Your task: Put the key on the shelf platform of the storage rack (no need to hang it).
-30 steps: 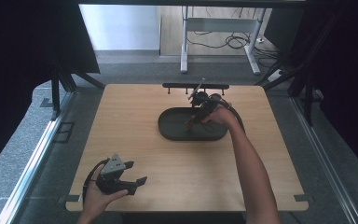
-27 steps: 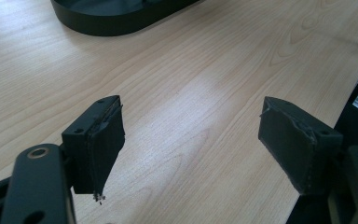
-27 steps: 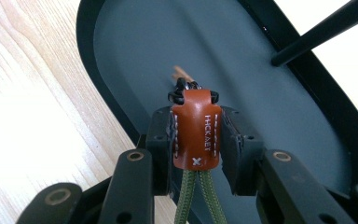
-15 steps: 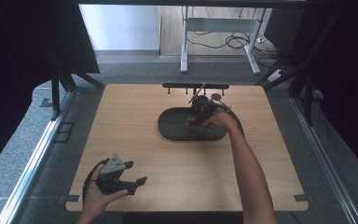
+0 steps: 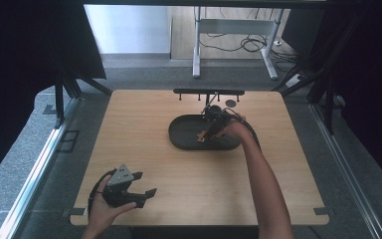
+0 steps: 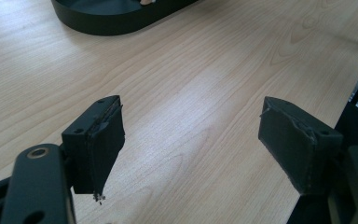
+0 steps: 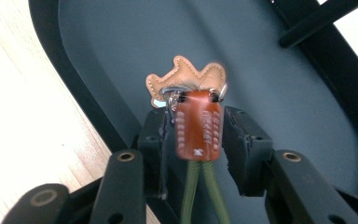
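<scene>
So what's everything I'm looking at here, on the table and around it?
Light wooden table: one, pale wood, centre.
Dark oval tray: one, black, far middle of the table.
Brown leather keychain with tan charm and green cord: one, between the right gripper's fingers, over the tray.
Black bar rack: one, far table edge.
Small dark disc: one, beside the rack.
Grey metal stand with cables: one, floor beyond.
Left gripper: black, open, near-left table.
Right gripper: black, shut on the keychain.

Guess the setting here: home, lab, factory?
Probably a lab recording rig: a bare light wooden table ringed by black curtains, loose cables on the floor behind, and a handheld black claw carrying a grey three-cornered plate.
</scene>
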